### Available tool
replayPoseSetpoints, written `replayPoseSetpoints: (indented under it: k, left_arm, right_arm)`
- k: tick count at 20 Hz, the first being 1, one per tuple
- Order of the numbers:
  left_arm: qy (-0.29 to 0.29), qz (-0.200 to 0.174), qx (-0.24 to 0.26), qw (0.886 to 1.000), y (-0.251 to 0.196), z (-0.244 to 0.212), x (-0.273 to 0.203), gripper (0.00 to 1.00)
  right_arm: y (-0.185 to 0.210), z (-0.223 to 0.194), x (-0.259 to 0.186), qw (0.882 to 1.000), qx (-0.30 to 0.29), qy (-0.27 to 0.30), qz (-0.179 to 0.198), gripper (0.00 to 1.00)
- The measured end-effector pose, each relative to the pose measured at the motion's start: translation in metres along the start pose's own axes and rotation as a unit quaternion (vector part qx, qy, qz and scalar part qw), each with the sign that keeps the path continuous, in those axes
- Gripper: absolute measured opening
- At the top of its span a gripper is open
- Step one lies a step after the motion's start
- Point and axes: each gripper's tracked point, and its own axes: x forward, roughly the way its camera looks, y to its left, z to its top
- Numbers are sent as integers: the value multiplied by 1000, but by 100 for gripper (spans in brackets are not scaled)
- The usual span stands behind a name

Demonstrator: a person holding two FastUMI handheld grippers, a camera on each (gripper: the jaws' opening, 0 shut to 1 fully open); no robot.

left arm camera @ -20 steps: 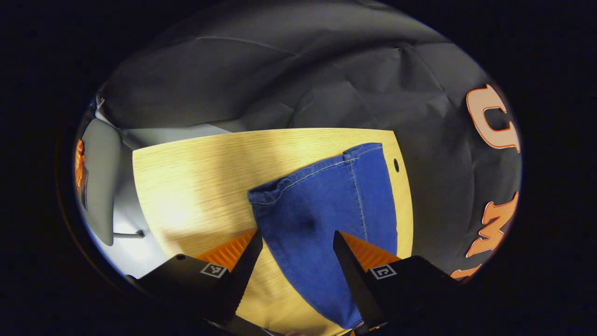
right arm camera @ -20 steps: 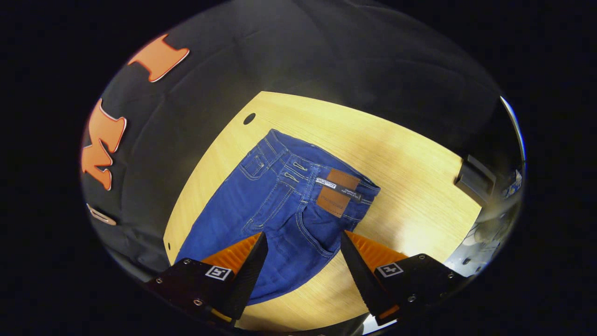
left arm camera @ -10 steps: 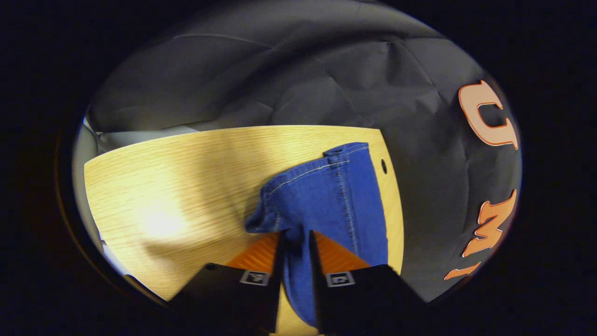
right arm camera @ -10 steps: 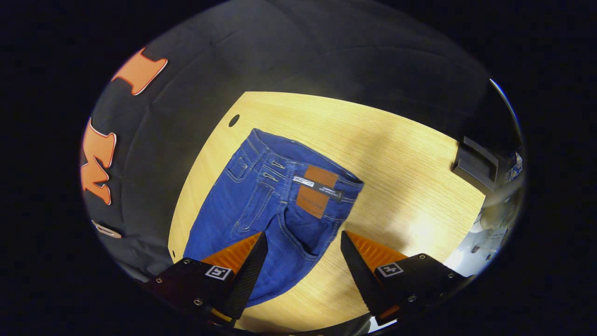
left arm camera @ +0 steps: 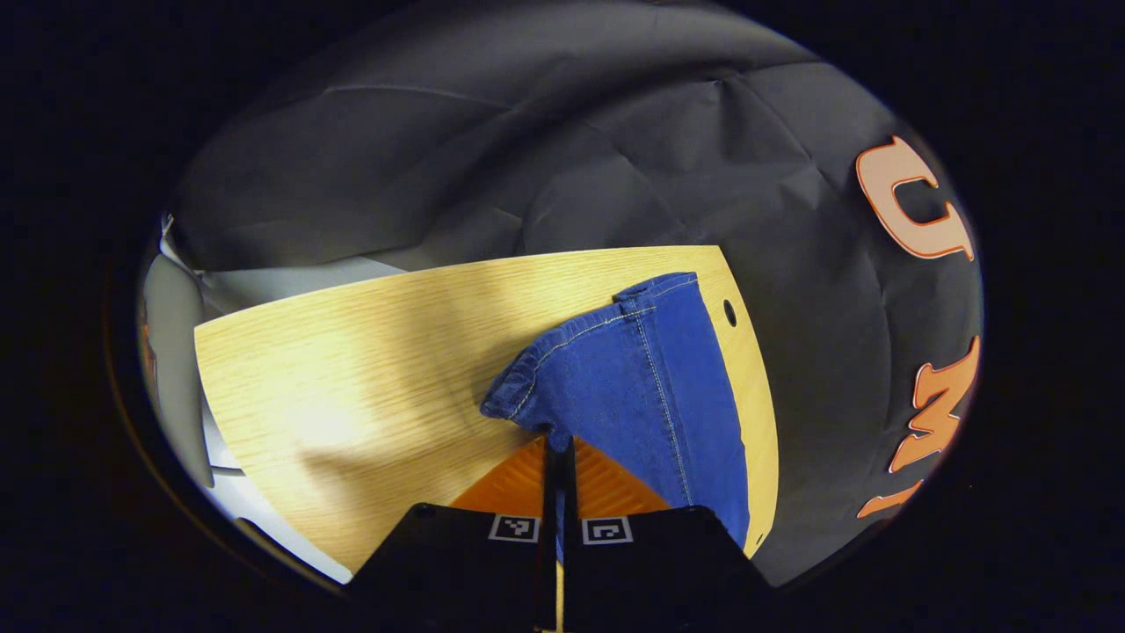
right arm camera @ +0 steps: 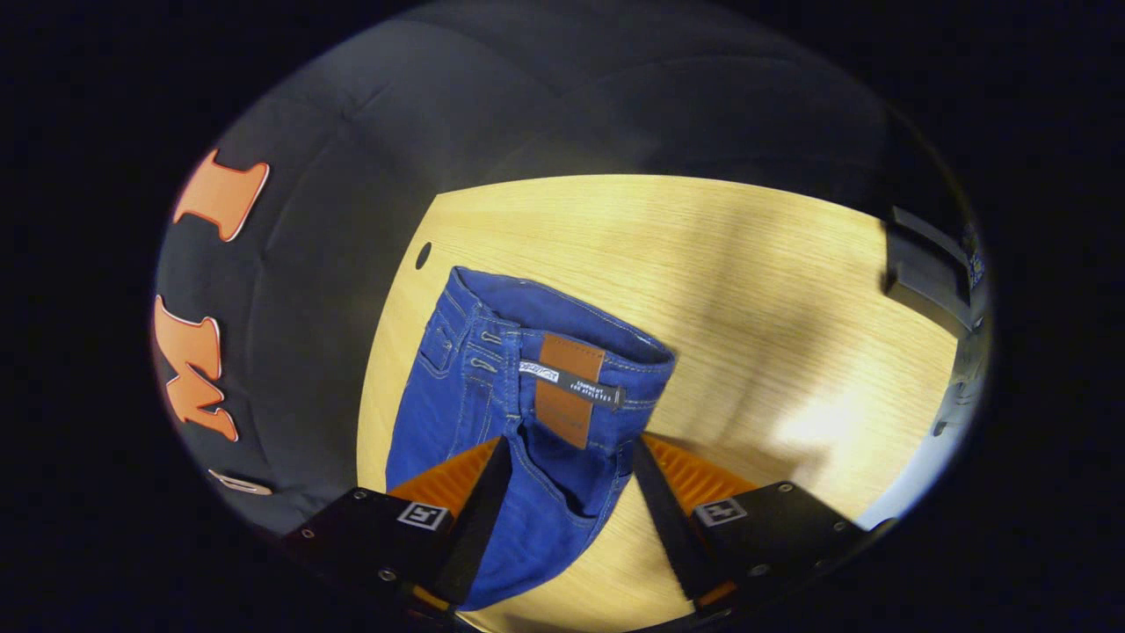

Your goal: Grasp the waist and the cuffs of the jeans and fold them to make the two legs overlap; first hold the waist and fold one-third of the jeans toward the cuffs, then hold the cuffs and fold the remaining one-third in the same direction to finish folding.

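progress is early: blue denim jeans (right arm camera: 518, 413) lie on the light wooden worktop (right arm camera: 747, 290). left hand-held gripper (left arm camera: 559, 448) pinches the cuffs; right hand-held gripper (right arm camera: 567, 475) straddles the waist, spread wide. both thirds remain unfolded.

A light wood-grain table (left arm camera: 369, 369) was seen carrying the load; its top (right arm camera: 747, 290) was lit unevenly, with a bright patch toward one side. A small dark round hole (left arm camera: 729, 311) was noted near the table's edge by the booth wall, also picked up in the right gripper view (right arm camera: 423, 255). Blue jeans (right arm camera: 492, 413) were laid directly on the wood along that same edge. The waist end with a brown leather patch (right arm camera: 567, 387) was seen in the right gripper view, the stitched cuff end (left arm camera: 606, 321) in the left gripper view. The cuff corner was bunched and raised off the wood.
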Motion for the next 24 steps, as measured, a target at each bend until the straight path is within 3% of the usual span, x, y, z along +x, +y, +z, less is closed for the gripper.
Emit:
replayPoseSetpoints:
  k: [3, 4, 5, 6, 8, 16, 24]
  left_arm:
    - [-6, -5, 7, 1000, -9, 3, -5, 4]
    - [-7, -8, 9, 1000, -12, 4, -8, 4]
    - [-6, -11, 11, 1000, -14, 4, -13, 3]
    - [-4, -14, 12, 1000, -15, 5, -15, 3]
    - [-1, -20, 14, 1000, -15, 9, -24, 3]
    - [39, -81, 61, 994, -63, 29, -35, 3]
    - [56, -85, 79, 992, -124, 66, -22, 3]
  right_arm:
    - [-6, 0, 2, 999, 41, 0, -21, 36]
    - [-4, -3, 4, 998, 56, 6, -16, 26]
    - [-4, -4, 3, 998, 68, 9, -9, 19]
    - [-10, -4, 1, 996, 83, 10, -17, 20]
    - [-5, -1, -6, 993, 117, 10, -10, 7]
    - [52, 19, -51, 992, 114, -51, -4, 7]
    - [118, 43, -56, 992, 112, -62, -14, 7]
